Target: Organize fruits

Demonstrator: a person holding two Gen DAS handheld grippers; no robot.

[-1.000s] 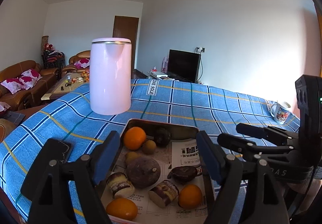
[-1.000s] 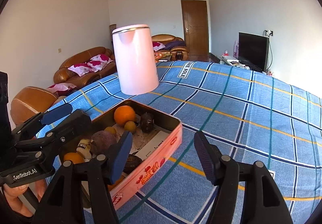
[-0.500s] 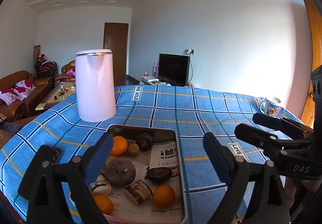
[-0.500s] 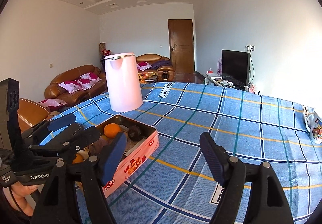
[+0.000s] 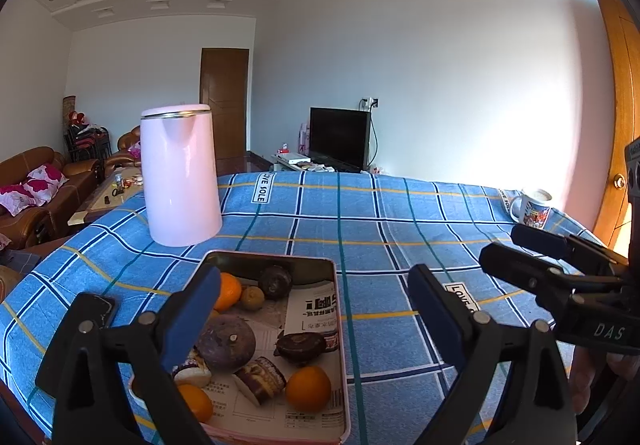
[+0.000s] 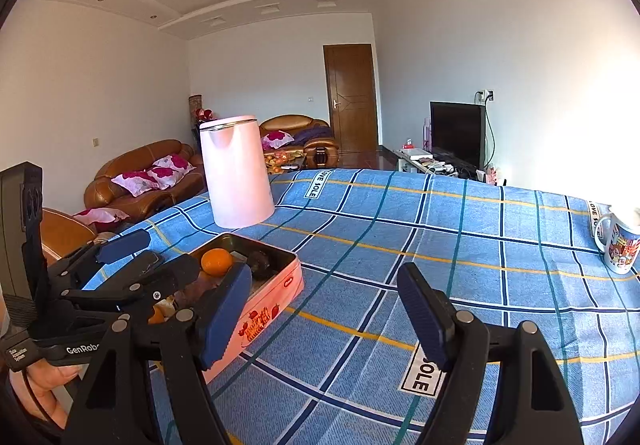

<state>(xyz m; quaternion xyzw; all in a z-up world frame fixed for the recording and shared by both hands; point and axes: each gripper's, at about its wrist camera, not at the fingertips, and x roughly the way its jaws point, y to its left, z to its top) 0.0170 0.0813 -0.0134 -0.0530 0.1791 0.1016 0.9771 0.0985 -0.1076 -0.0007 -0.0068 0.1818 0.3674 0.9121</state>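
Fruits, 3 oranges among darker pieces, lie in your pink rectangular tin (image 5: 338, 329) on the blue checked bench (image 5: 392, 229). Its long axis runs away from you, below the left gripper (image 5: 312, 319); the right gripper (image 6: 324, 309) hovers alongside. Both jaws gape wide, empty. Left jaw hides some fruit.
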